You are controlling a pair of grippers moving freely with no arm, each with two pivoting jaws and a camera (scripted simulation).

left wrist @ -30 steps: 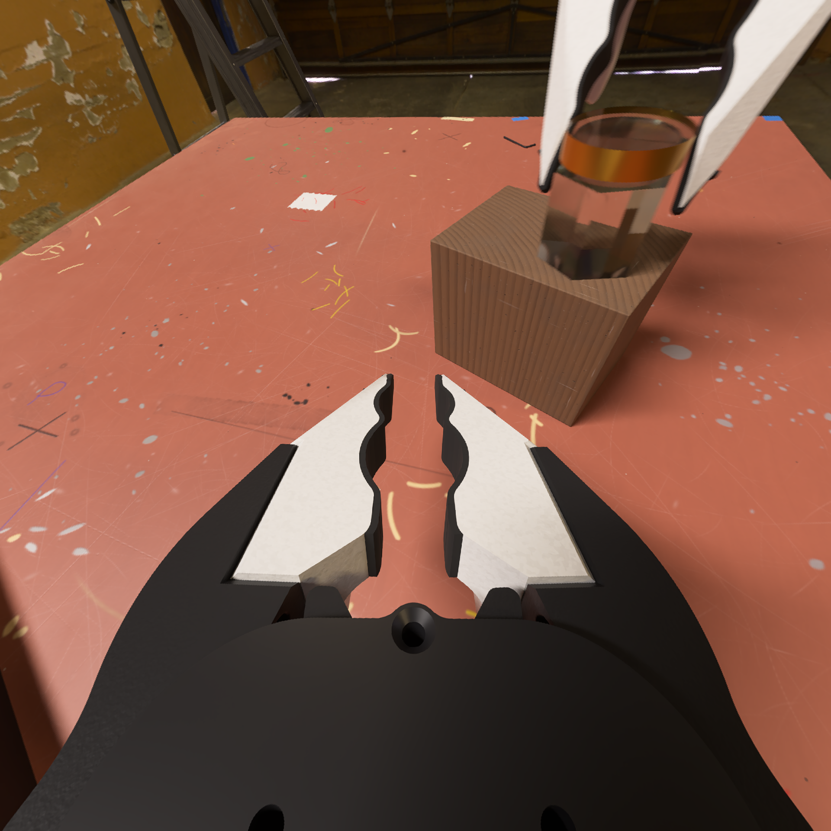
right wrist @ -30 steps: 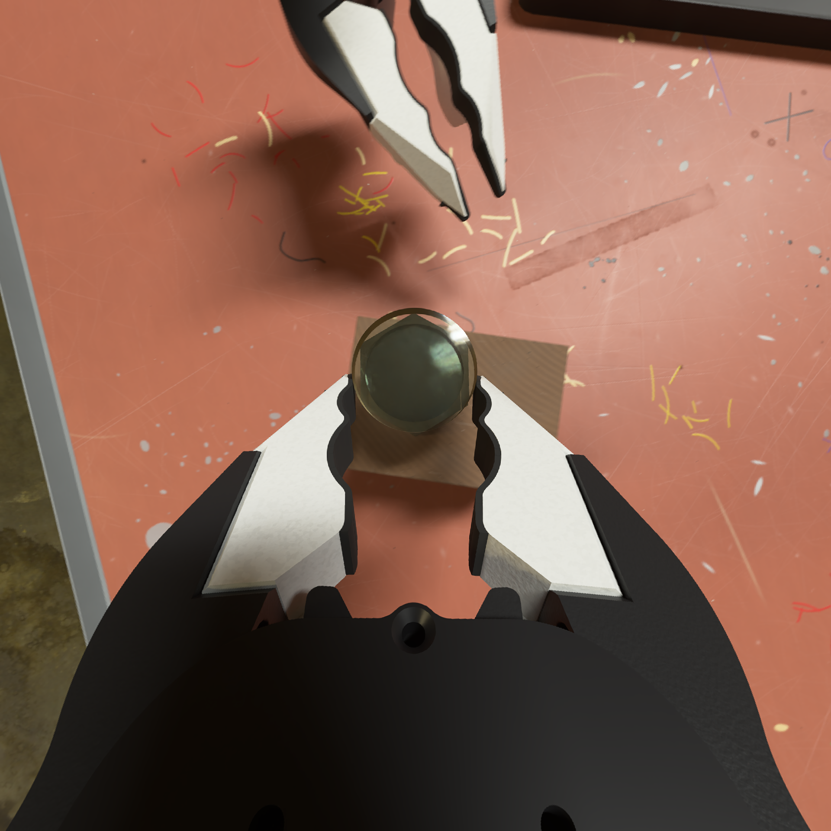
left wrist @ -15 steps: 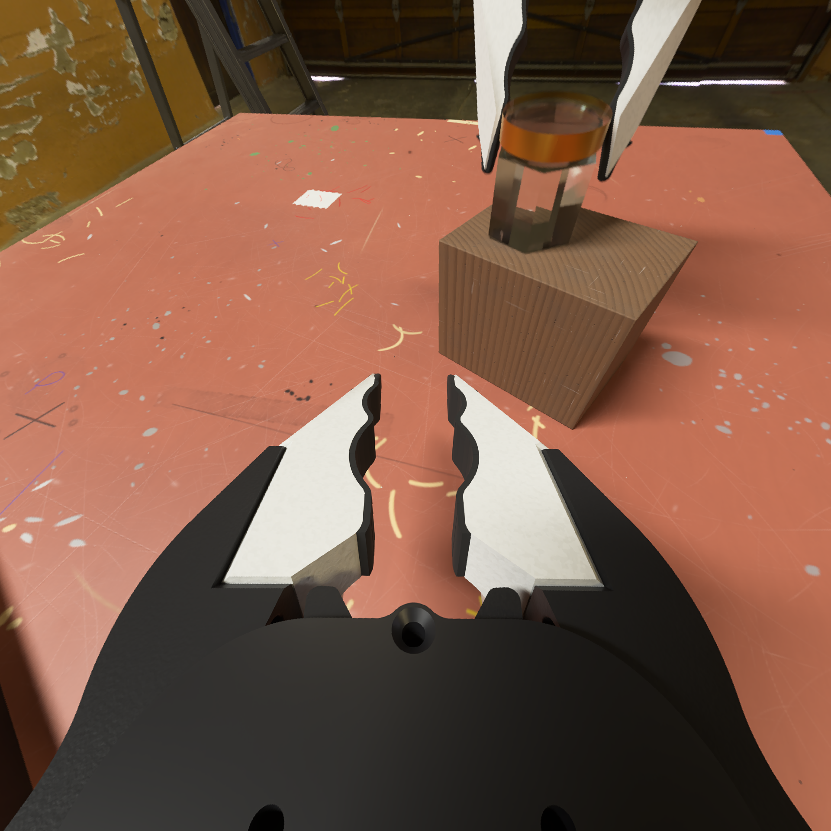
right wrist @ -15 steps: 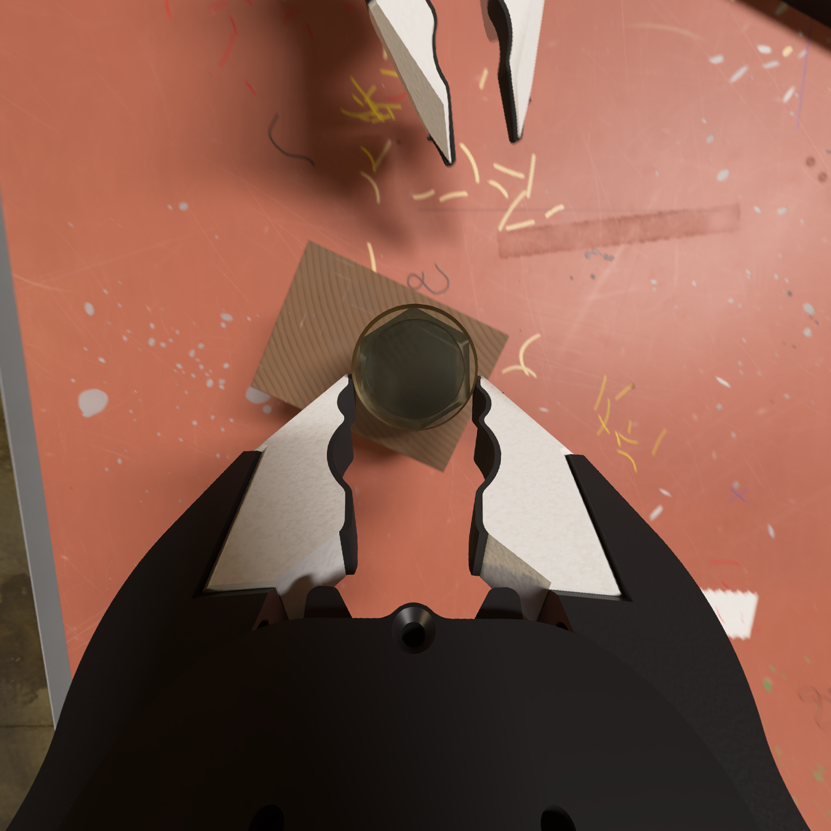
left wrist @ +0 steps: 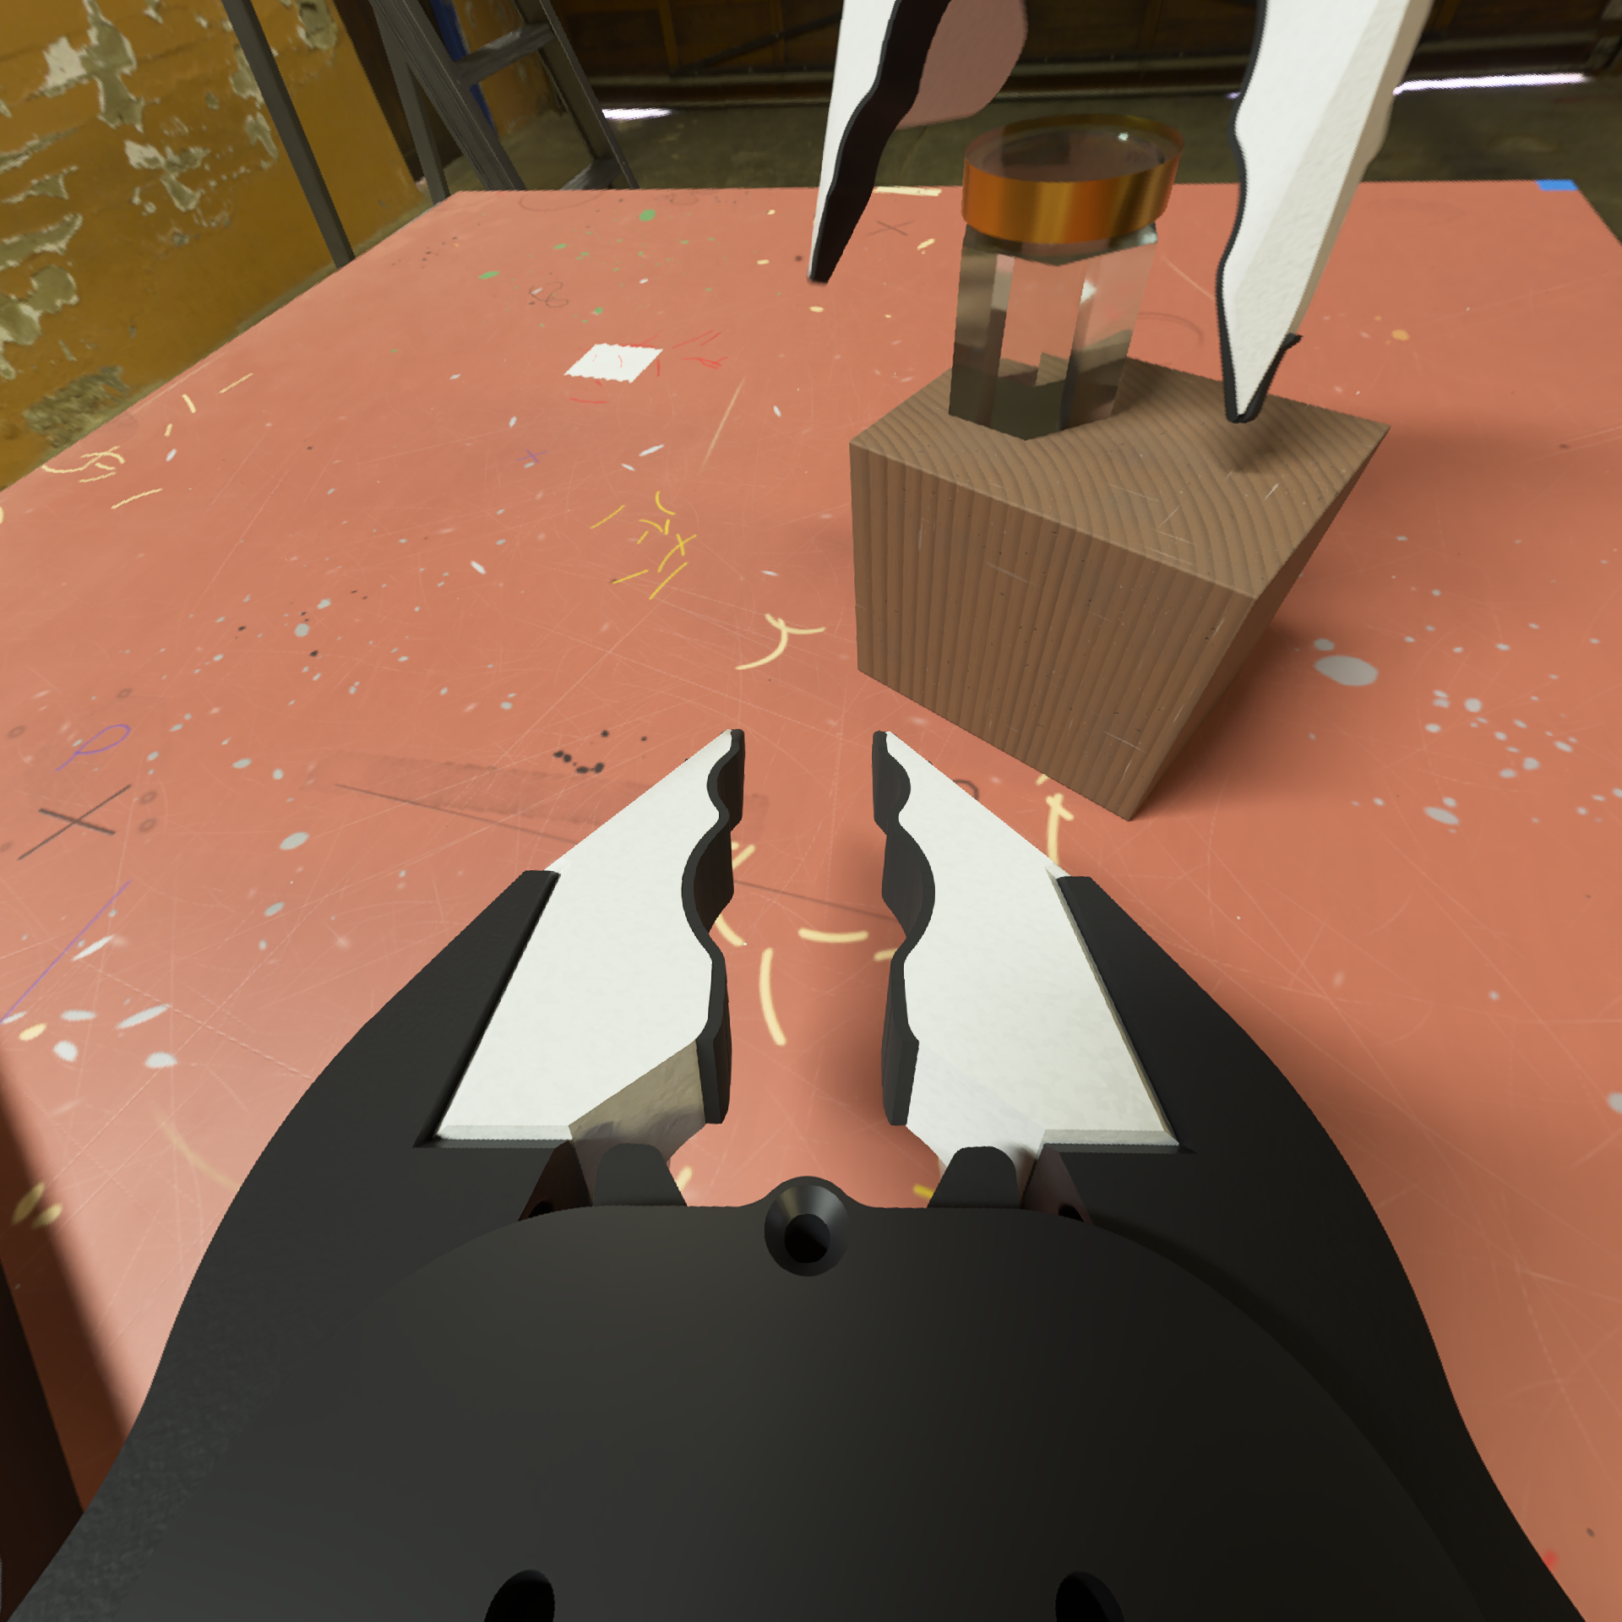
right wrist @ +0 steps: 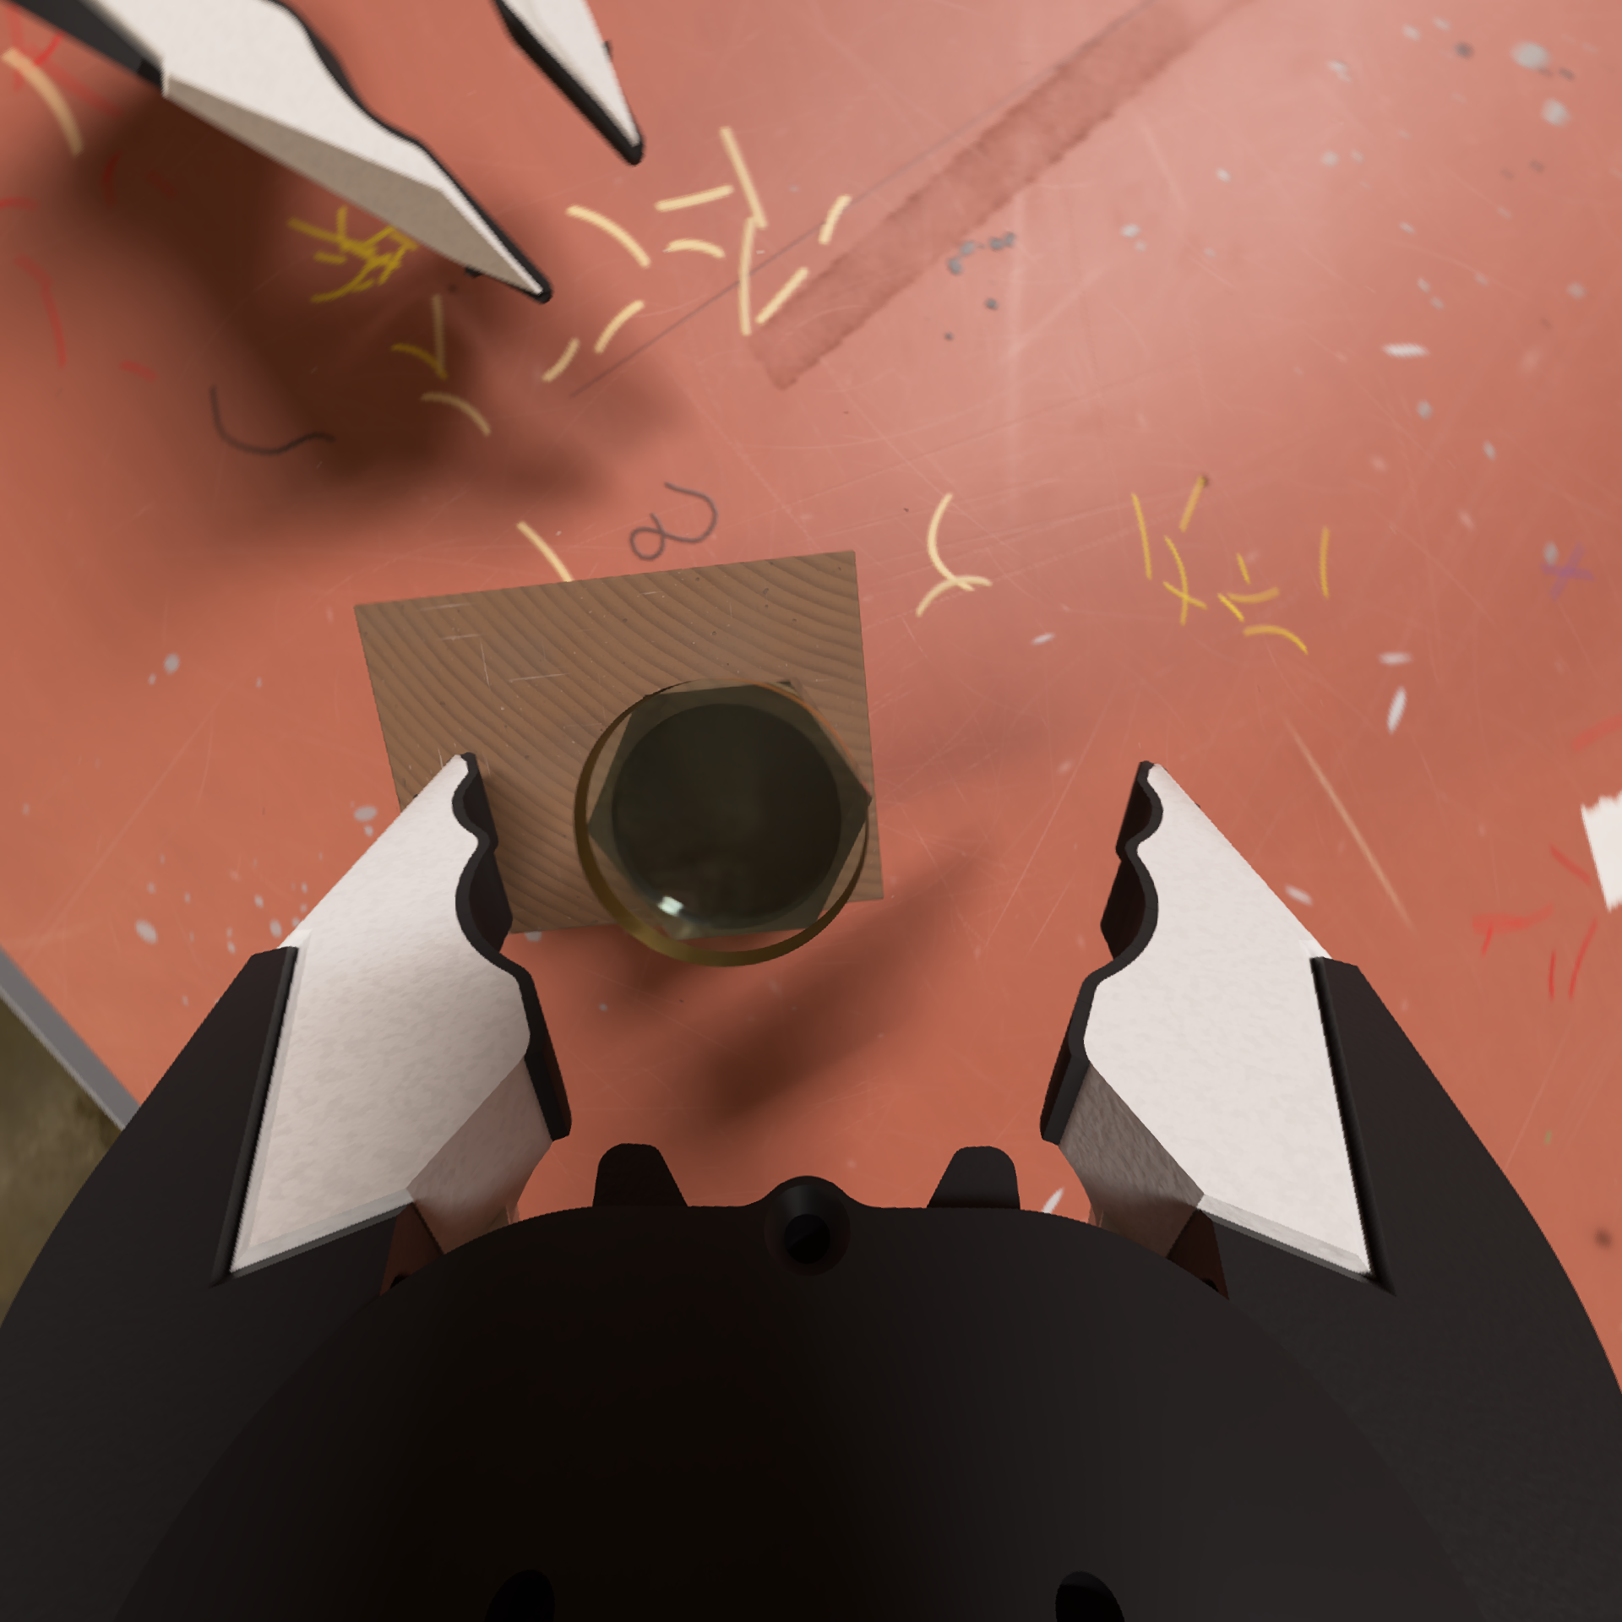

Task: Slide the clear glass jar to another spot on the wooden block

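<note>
The clear glass jar with a copper lid stands upright on the far left corner of the wooden block. My right gripper hangs over it, wide open, with one finger on each side and touching nothing. In the right wrist view I look straight down on the jar, which sits near a corner of the block's top, between my spread right gripper. My left gripper is open with a narrow gap and empty, low over the table in front of the block; it also shows in the right wrist view.
The block stands on a salmon table flecked with paint and scratch marks. A white patch lies far left. The table's grey edge is close to the block on one side. Metal frame legs stand beyond the far edge.
The jar slid across the block top to the far left corner. My right gripper then opened wide and let it go. My left fingers spread a little.
</note>
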